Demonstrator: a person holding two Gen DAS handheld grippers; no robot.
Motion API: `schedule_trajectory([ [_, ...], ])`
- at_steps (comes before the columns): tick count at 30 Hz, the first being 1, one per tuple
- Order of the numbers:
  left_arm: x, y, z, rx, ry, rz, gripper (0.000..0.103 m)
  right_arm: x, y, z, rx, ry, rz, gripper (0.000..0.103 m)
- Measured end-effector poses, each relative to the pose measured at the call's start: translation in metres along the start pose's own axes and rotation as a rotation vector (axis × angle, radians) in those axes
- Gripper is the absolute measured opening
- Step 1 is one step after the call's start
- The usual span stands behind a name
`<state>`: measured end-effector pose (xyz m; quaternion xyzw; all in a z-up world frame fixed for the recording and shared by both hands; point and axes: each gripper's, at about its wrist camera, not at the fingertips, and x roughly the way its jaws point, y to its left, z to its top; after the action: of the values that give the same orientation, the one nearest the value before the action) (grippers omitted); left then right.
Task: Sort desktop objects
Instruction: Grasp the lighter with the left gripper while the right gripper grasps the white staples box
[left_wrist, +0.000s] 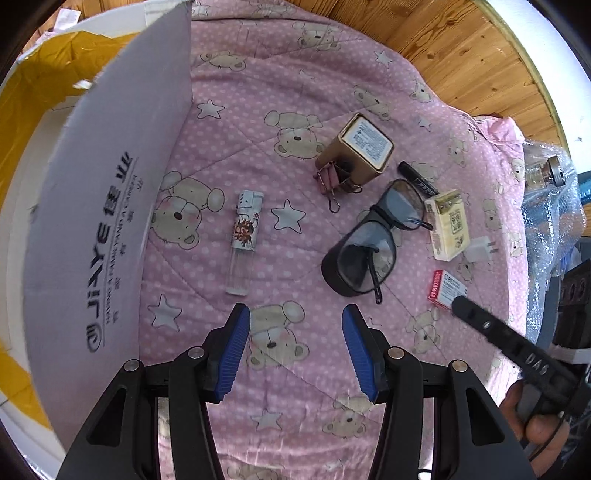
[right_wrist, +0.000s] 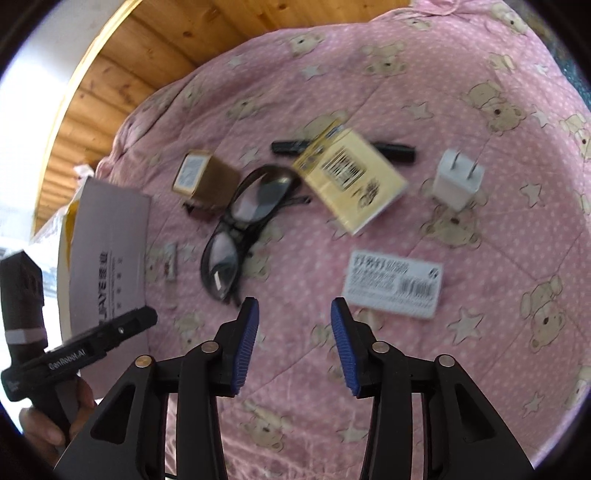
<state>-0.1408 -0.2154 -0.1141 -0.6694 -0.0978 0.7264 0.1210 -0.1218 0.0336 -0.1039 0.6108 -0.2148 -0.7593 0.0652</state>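
Observation:
On the pink bear-print quilt (left_wrist: 295, 92) lie a lighter (left_wrist: 244, 236), black glasses (left_wrist: 373, 243), a gold tin (left_wrist: 356, 149) with pink binder clips (left_wrist: 330, 181), a black marker (left_wrist: 419, 179), a yellow box (left_wrist: 448, 223), a white plug (left_wrist: 480, 249) and a small red-and-white box (left_wrist: 445, 288). My left gripper (left_wrist: 295, 354) hangs open and empty, below the lighter and the glasses. My right gripper (right_wrist: 294, 345) is open too, empty, just below the glasses (right_wrist: 245, 221) and left of the white labelled box (right_wrist: 393, 282). The yellow box (right_wrist: 352, 179), plug (right_wrist: 458, 181) and tin (right_wrist: 203, 177) lie beyond.
A grey cardboard box flap (left_wrist: 110, 221) with yellow inside stands at the left. Bubble wrap (left_wrist: 550, 206) sits at the quilt's right edge. Wooden floor (left_wrist: 461, 55) lies beyond. A hand (right_wrist: 48, 428) holds the other gripper's handle at the left of the right wrist view.

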Motion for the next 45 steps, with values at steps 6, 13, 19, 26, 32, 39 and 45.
schedule_trajectory([
  [6, 0.018, 0.013, 0.01, -0.032, 0.016, 0.004, 0.053, 0.002, -0.011, 0.019, 0.016, -0.031, -0.047, 0.054],
  [13, 0.034, 0.025, 0.019, -0.056, 0.02, 0.01, 0.053, 0.013, -0.03, 0.015, 0.044, -0.015, -0.132, 0.058],
  [19, 0.046, 0.036, 0.028, -0.091, 0.012, 0.004, 0.055, 0.02, -0.03, 0.011, 0.012, -0.035, -0.194, 0.066],
  [26, 0.048, 0.028, 0.032, -0.062, -0.028, 0.028, 0.065, 0.023, -0.032, 0.008, -0.02, -0.053, -0.288, 0.072],
  [32, 0.05, 0.019, 0.03, -0.046, -0.049, 0.072, 0.065, 0.031, -0.043, 0.007, 0.037, -0.018, -0.283, 0.078],
  [39, 0.046, 0.021, 0.028, -0.03, -0.066, 0.094, 0.019, 0.028, -0.046, 0.002, 0.052, -0.003, -0.249, 0.071],
  [45, 0.034, 0.036, 0.023, -0.072, -0.078, 0.054, 0.019, 0.018, -0.053, -0.005, 0.07, -0.018, -0.224, 0.071],
])
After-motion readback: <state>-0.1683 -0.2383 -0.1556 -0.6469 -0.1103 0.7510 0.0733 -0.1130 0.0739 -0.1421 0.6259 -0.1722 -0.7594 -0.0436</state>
